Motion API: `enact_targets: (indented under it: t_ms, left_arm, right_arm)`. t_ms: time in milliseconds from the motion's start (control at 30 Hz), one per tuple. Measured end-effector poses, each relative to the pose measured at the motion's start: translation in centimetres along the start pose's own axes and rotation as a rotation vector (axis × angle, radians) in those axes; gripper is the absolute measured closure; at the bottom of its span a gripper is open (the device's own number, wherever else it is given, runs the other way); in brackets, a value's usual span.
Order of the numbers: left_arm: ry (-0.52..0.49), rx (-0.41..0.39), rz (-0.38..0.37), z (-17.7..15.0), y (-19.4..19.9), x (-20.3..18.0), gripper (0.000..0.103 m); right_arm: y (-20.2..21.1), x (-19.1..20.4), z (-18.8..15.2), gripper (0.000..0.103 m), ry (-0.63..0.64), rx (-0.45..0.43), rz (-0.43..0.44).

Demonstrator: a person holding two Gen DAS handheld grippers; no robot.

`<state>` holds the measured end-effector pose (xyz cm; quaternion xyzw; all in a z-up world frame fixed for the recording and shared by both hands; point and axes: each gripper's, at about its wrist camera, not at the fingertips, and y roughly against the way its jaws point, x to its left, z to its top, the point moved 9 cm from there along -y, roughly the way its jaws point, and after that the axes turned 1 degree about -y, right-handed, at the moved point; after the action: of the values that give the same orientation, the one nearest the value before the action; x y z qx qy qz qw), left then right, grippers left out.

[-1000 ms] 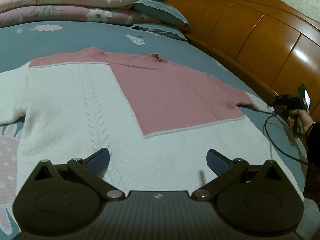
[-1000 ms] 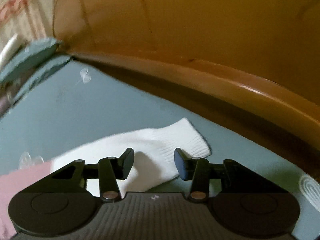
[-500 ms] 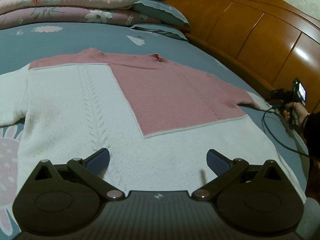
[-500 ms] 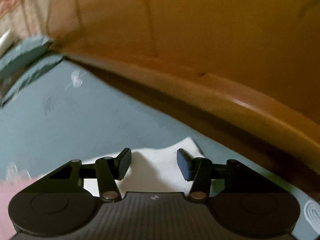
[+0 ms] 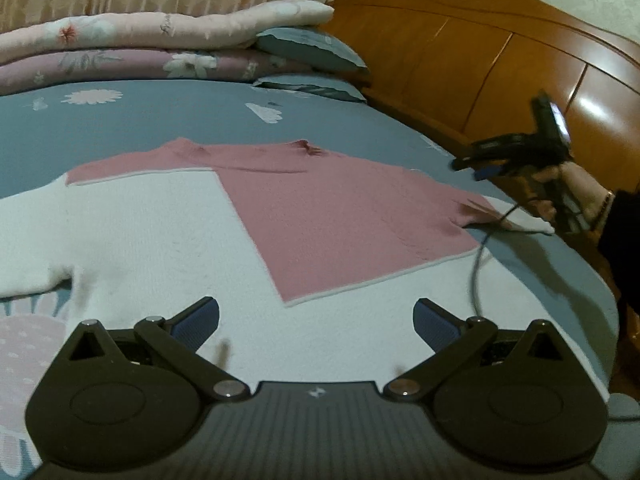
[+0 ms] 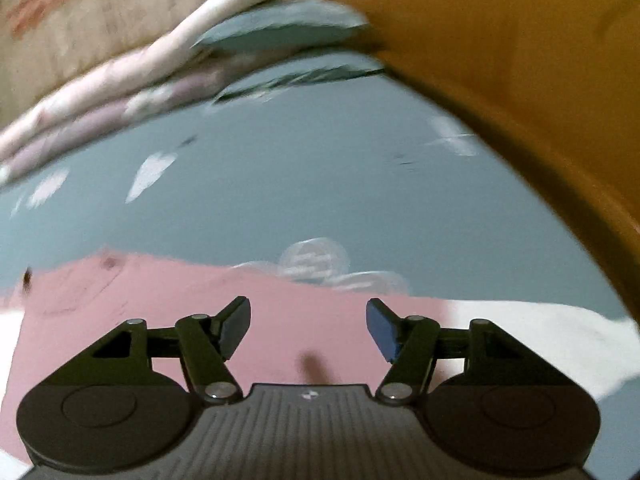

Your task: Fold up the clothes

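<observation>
A pink and white knitted sweater (image 5: pixel 320 216) lies flat on the blue bedsheet (image 5: pixel 160 124), its collar toward the pillows. My left gripper (image 5: pixel 316 318) hovers open over the white hem, nothing between its fingers. In the left wrist view my right gripper (image 5: pixel 476 164) is held by a hand above the right sleeve's white cuff (image 5: pixel 528 224), clear of the cloth. The right wrist view is blurred: my right gripper (image 6: pixel 308 328) is over the sweater's pink shoulder (image 6: pixel 280 304), its jaws opening with nothing between them. The white sleeve (image 6: pixel 540 328) runs off to the right.
A wooden headboard (image 5: pixel 500 68) bounds the bed on the right. Folded floral quilts (image 5: pixel 140 48) and two blue pillows (image 5: pixel 312 52) are stacked at the far end. A black cable (image 5: pixel 478 264) hangs from the right gripper across the sweater.
My right gripper let go of the sleeve cuff, rose and swung left over the pink shoulder, rolling as it went, and its jaws widened. The left gripper stayed put.
</observation>
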<state>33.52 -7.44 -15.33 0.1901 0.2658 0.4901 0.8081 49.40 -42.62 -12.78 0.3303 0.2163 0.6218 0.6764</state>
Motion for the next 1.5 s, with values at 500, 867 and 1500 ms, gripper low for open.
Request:
enact_targets:
  t_ms: [500,867,1500]
  left_arm:
    - [0.055,0.023,0.01,0.2,0.3,0.9,0.001]
    - [0.058,-0.04,-0.023,2.2,3.0,-0.3,0.001]
    - [0.006,-0.111,-0.087,4.0,6.3,-2.7,0.001]
  right_arm:
    - [-0.8,5.6,-1.0,0.023,0.061,0.023,0.038]
    - [8.5,14.8,-12.2,0.022,0.293,0.133,0.123]
    - [13.8,16.6,-23.9,0.016,0.102,0.098,0.154]
